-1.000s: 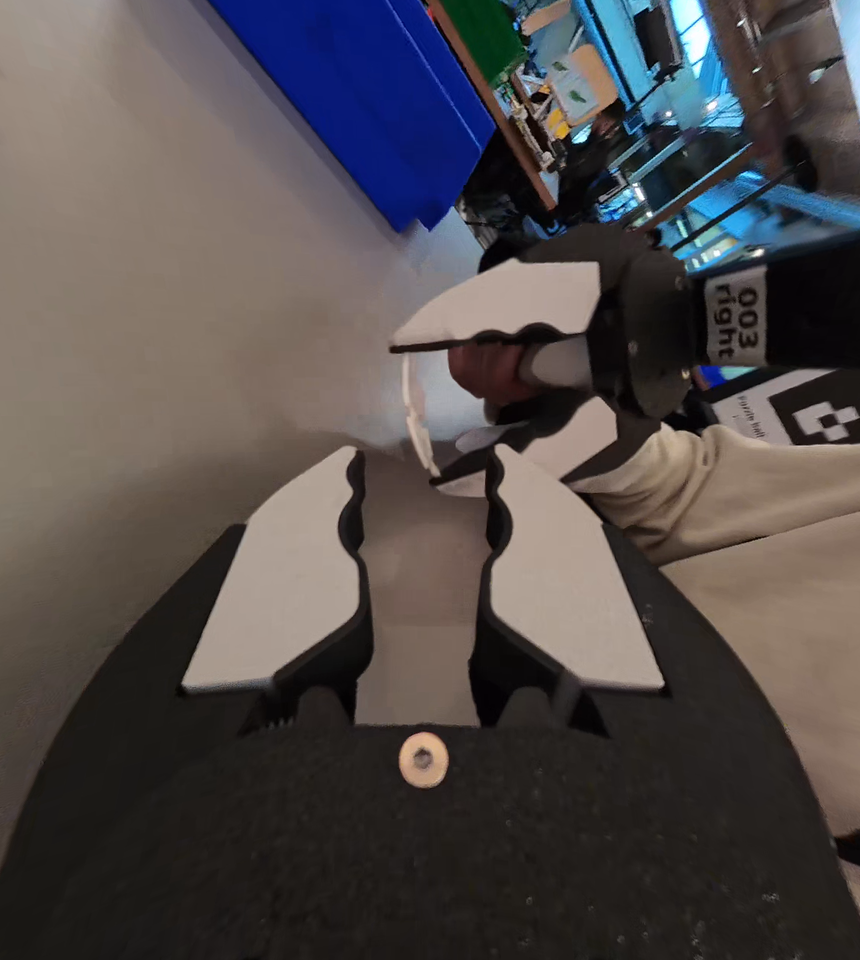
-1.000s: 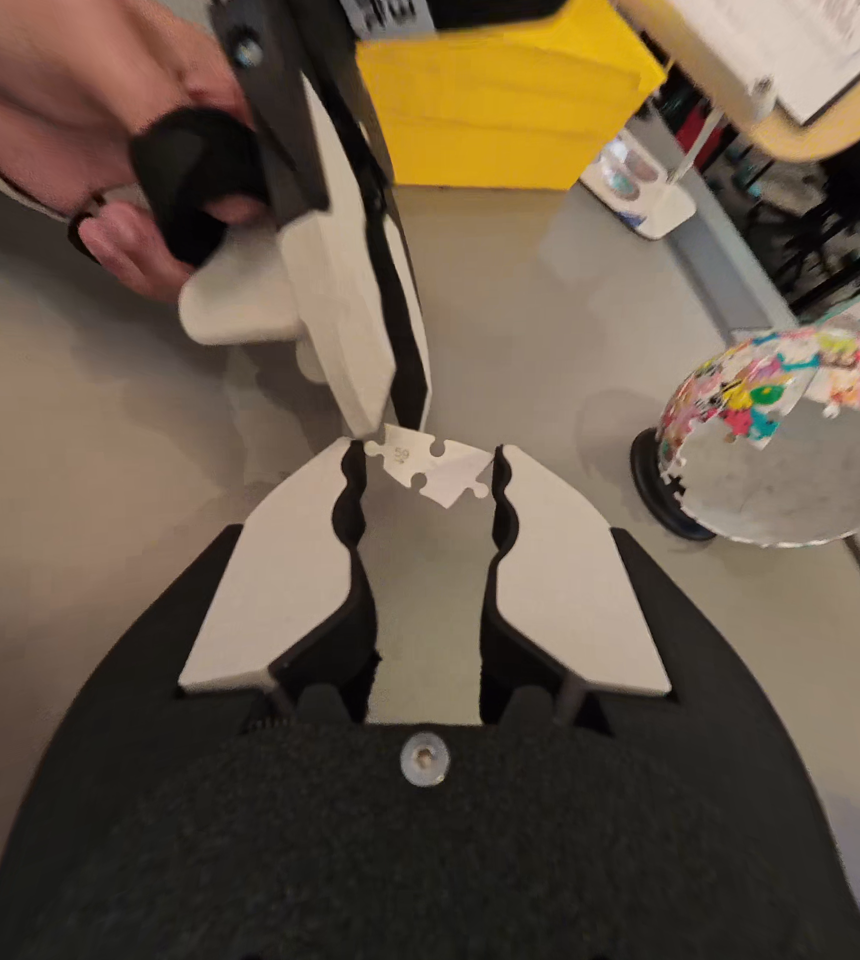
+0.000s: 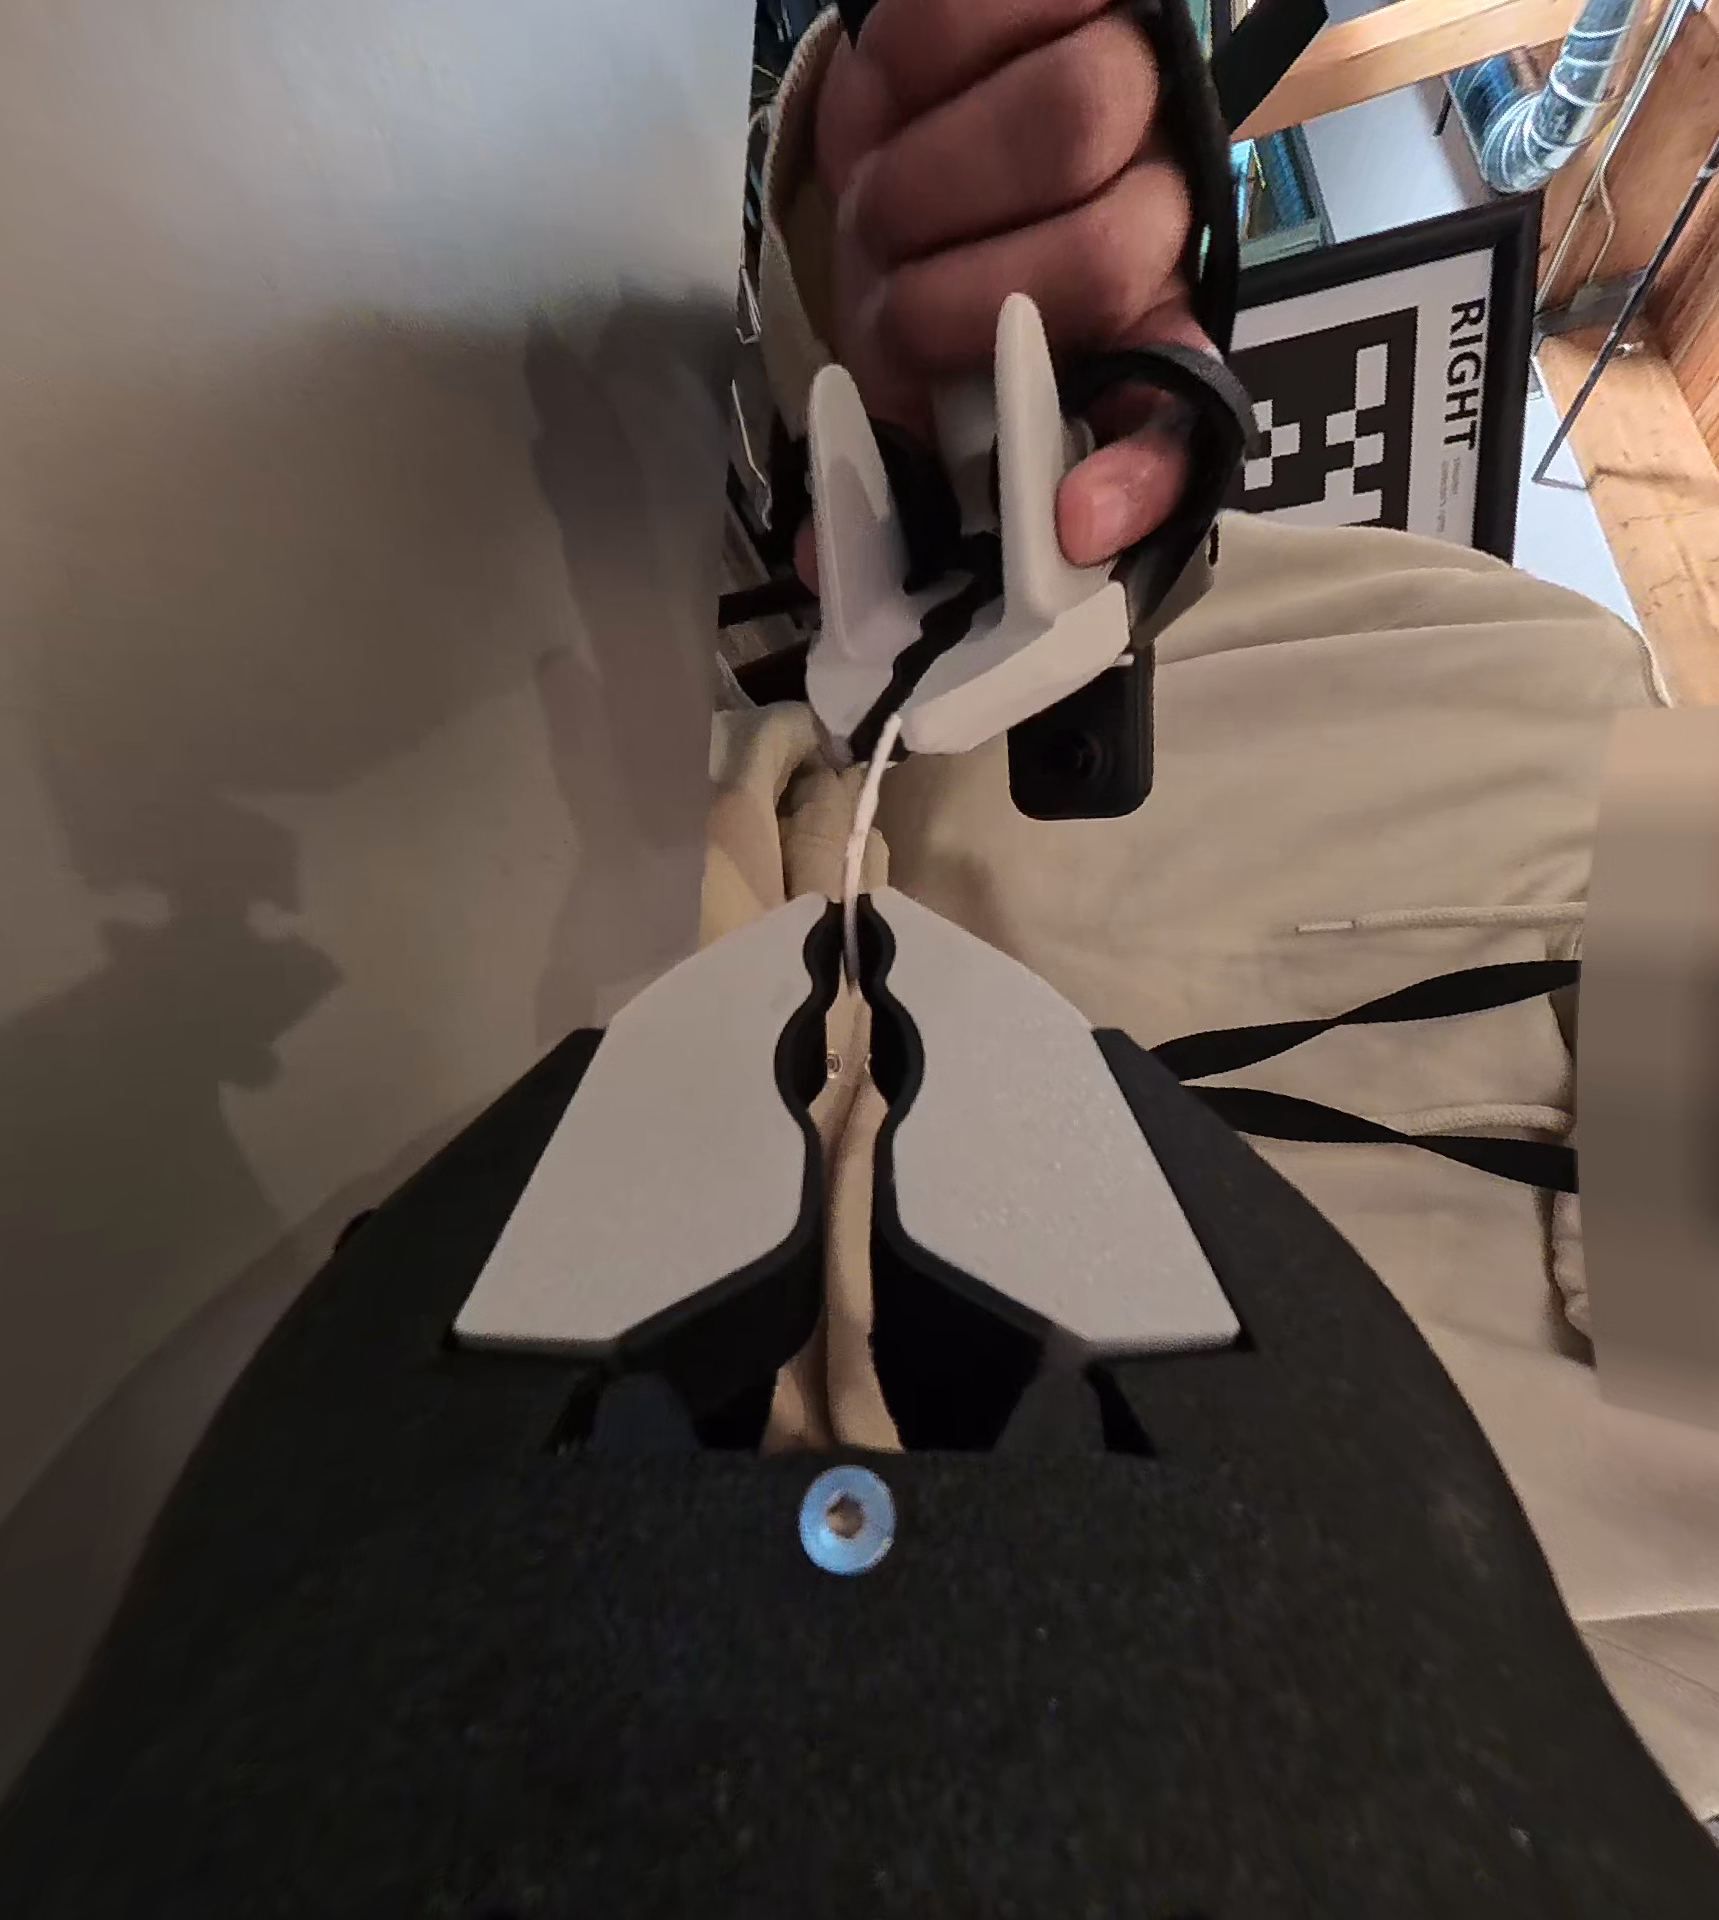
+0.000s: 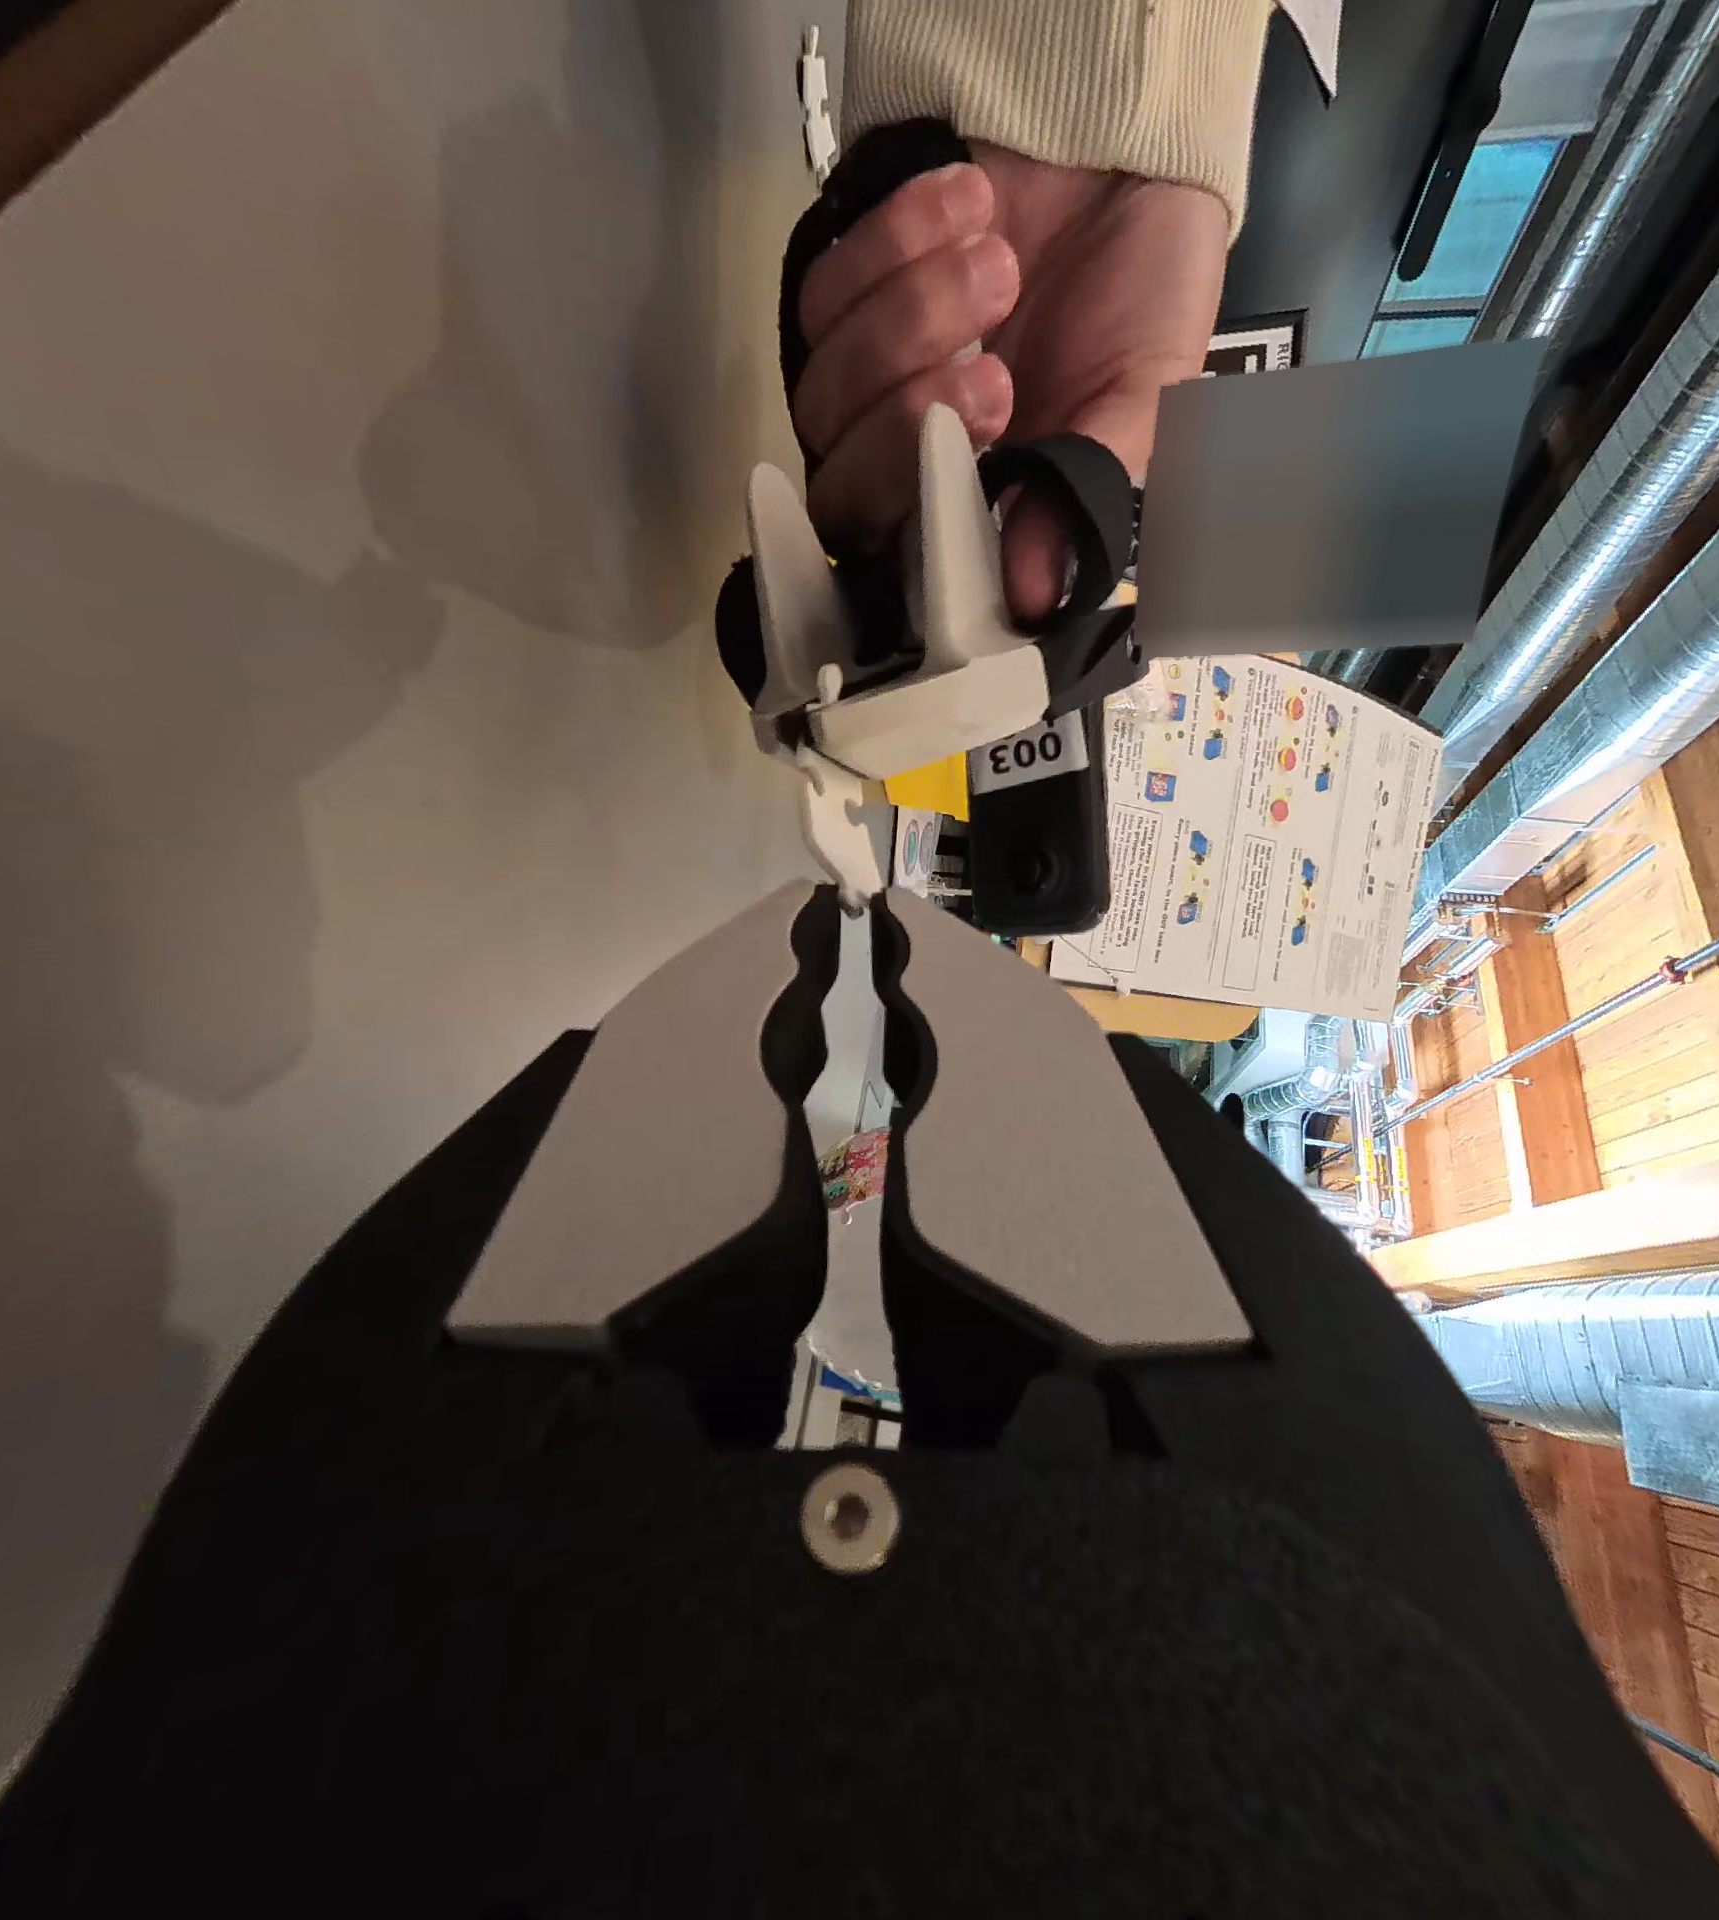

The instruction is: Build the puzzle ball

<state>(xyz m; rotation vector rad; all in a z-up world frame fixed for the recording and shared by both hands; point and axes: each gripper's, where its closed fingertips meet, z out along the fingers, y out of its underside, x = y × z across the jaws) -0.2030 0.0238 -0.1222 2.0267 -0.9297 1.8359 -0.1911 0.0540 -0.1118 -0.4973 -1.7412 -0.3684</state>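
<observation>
A thin white puzzle piece [image 3: 865, 821] shows edge-on in the left wrist view, held in the air between the two grippers. My left gripper [image 3: 850, 914] is shut on its near end. My right gripper [image 3: 876, 727] faces it and is shut on the far end. In the right wrist view the same piece [image 4: 834, 831], with its tabs showing, runs from the left gripper [image 4: 803, 748] down into my right gripper [image 4: 855, 904]. A small part of the colourful puzzle ball [image 4: 850, 1169] shows through the gap between the right fingers.
The grey table [image 3: 211, 520] fills the left side of both views. A loose white piece [image 4: 813, 104] lies on it far off. A yellow bin [image 4: 922, 800] and a printed sheet [image 4: 1250, 831] are behind the left gripper. The person's cream sweatshirt [image 3: 1250, 935] is close. My two grippers' fingertips are within a few centimetres of each other.
Both grippers stood open low over the table with the piece between them. Now both are shut on the piece, turned tip to tip and raised in front of the person.
</observation>
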